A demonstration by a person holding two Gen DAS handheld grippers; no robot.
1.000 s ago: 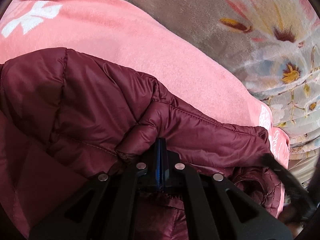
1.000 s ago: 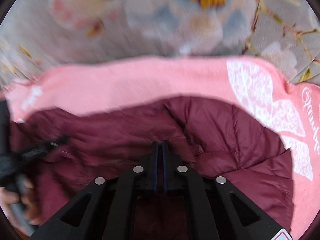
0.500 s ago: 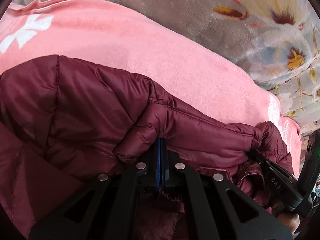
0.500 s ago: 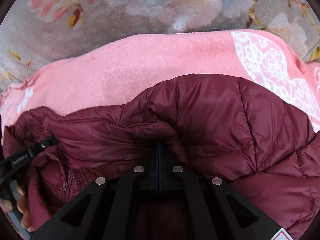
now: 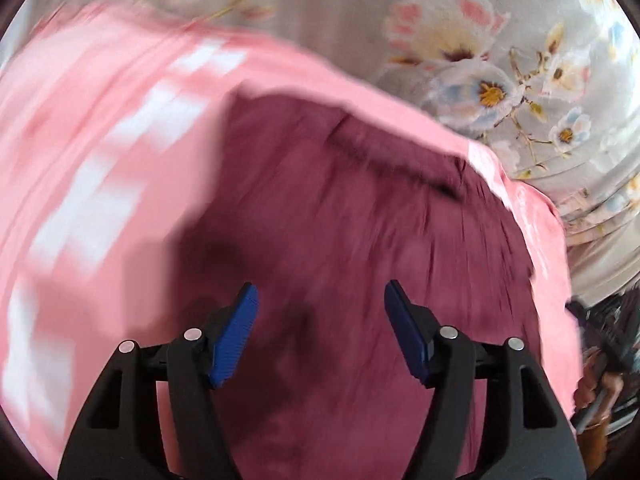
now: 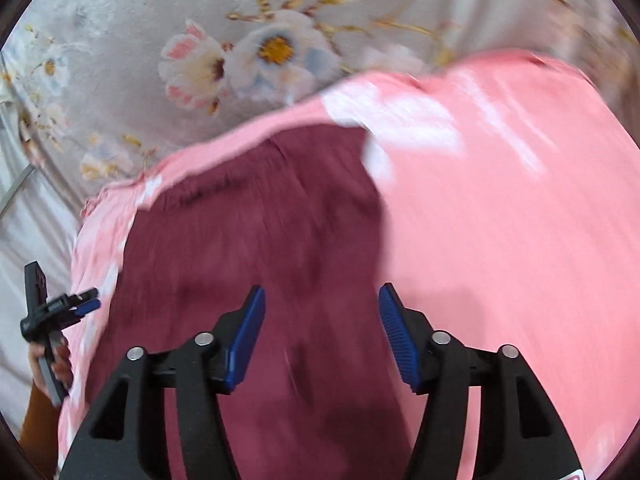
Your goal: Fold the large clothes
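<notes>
A maroon puffer jacket (image 5: 360, 240) lies on a pink towel (image 5: 100, 160); both views are motion-blurred. My left gripper (image 5: 320, 312) is open and empty, raised above the jacket. The jacket (image 6: 248, 260) also shows in the right wrist view, on the pink towel (image 6: 500, 200). My right gripper (image 6: 322, 312) is open and empty above it. The left gripper also shows at the left edge of the right wrist view (image 6: 86, 302). The right gripper is a blurred shape at the right edge of the left wrist view (image 5: 600, 344).
A grey floral bedspread (image 5: 480, 60) lies under the towel and fills the far side in both views (image 6: 160, 60). The towel's edge falls off toward pale sheets (image 6: 24, 220) at the left of the right wrist view.
Both grippers have opened and let go of the jacket folds they pinched. Both have pulled up and back, and the jacket now lies flatter on the towel.
</notes>
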